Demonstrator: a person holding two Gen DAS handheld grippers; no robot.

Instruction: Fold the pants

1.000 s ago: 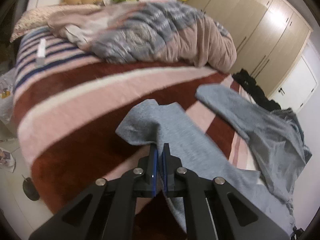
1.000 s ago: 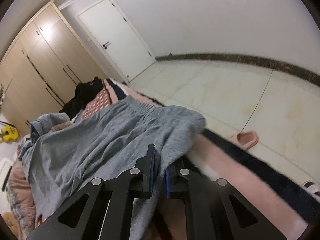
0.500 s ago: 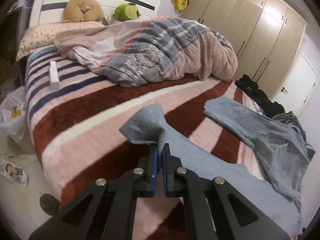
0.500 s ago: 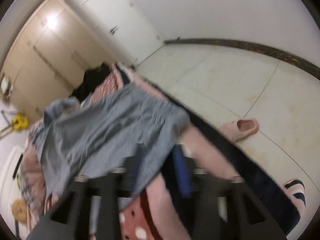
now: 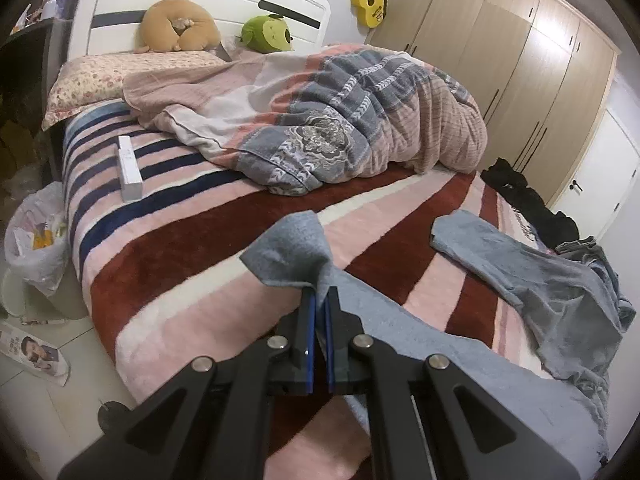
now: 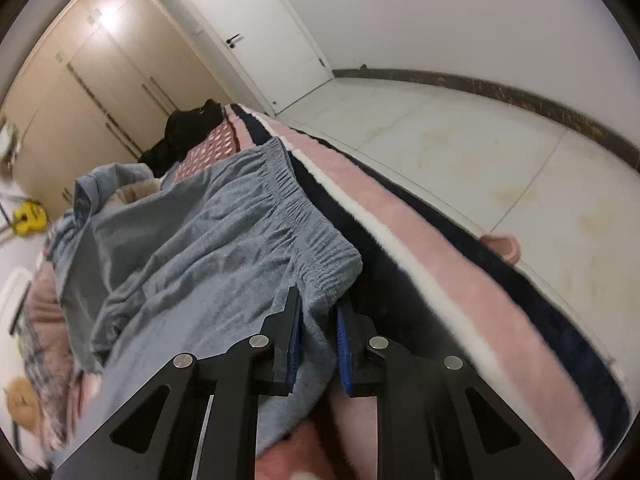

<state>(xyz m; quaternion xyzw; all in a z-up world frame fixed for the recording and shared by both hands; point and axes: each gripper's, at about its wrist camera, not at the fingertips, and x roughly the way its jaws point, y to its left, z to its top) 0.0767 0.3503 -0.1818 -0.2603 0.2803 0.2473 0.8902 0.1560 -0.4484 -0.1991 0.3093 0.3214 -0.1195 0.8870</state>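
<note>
The left gripper (image 5: 319,300) has its jaws pressed together on a hem corner of the soft grey-blue knit pants (image 5: 400,320). A flap of that leg stands up just ahead of the tips and the rest trails back to the right of the jaws. The right gripper (image 6: 318,312) has its jaws a little apart with the gathered elastic waistband (image 6: 304,220) bunched between the blue pads (image 6: 293,346); it appears clamped, but more loosely. The pants lie spread over the striped pink, maroon and white plush blanket (image 5: 180,280), and the second leg (image 5: 520,256) lies flat, well ahead and to the right of the left jaws.

The likely trouble is slippage. The right jaws hold a thick wad near the waistband's corner, so a sharp pull could let the elastic slide out. The plush pile may also drag on the cloth, so that the legs twist instead of laying one over the other. The loose second leg could end up folded askew if the held one is carried across without tension.

Compared with a second ago, the left gripper has risen and tipped back: the headboard and the yellow ukulele (image 5: 368,0) now show, and the held corner is drawn up into a narrower peak. The right view has steadied after a blurred swing, with the waistband now stretched straighter ahead of the jaws.
</note>
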